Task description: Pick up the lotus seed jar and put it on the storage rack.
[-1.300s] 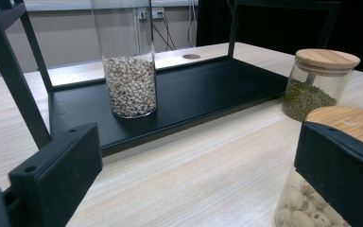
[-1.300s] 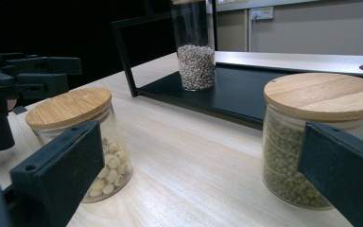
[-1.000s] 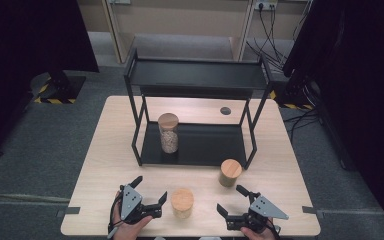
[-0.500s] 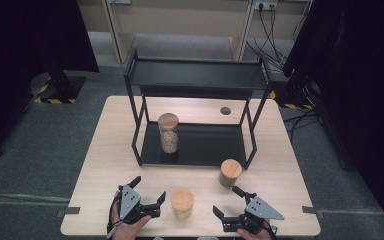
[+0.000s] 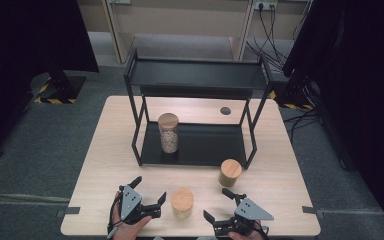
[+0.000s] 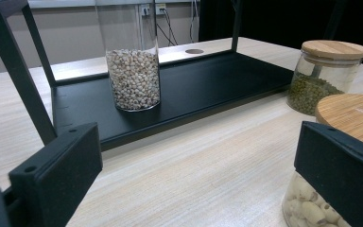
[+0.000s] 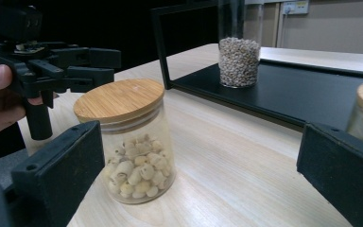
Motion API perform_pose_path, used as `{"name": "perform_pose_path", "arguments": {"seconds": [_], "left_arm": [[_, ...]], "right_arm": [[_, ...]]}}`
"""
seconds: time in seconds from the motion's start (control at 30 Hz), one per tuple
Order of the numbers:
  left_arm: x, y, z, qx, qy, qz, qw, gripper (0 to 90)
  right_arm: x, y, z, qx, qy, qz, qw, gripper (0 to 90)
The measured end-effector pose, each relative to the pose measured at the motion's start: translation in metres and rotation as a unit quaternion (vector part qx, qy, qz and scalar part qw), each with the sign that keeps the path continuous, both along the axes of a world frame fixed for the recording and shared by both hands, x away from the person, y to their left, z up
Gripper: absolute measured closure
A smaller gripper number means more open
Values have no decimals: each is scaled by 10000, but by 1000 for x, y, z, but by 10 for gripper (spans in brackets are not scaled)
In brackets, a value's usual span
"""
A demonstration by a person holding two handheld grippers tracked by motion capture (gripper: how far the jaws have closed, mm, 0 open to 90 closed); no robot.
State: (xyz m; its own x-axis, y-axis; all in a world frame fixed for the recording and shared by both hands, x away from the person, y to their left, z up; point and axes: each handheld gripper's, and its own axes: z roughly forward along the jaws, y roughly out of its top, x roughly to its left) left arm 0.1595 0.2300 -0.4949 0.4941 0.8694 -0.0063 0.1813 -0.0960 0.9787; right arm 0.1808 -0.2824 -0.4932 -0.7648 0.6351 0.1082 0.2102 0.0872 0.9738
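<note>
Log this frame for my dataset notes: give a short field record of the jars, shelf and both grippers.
nearest jar: short jar of pale beans, bamboo lid, on the table between the grippers
second jar: short jar of green beans, right of it, in front of the shelf
tall jar: tall jar, on the shelf's lower tier
shelf: black two-tier shelf, top tier bare
left gripper: open, holding nothing
right gripper: open, holding nothing

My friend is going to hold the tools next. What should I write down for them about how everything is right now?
Left tool: open, holding nothing, just left of the white-bean jar.
Right tool: open, holding nothing, just right of that jar.
Green-bean jar stands on the table in front of the rack.
Done: the tall jar is on the rack's bottom shelf.
Left: probably both short jars go on the rack; neither is gripped yet.
</note>
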Motion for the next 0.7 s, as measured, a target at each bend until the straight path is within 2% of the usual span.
{"name": "perform_pose_path", "arguments": {"seconds": [0.23,0.7], "left_arm": [[0,2,0,-27,-2,0,10000,11],[0,2,-1,-41,15,-4,10000,11]], "right_arm": [[4,12,2,-50,41,193,9998,20],[21,43,6,-301,48,631,9975,21]]}}
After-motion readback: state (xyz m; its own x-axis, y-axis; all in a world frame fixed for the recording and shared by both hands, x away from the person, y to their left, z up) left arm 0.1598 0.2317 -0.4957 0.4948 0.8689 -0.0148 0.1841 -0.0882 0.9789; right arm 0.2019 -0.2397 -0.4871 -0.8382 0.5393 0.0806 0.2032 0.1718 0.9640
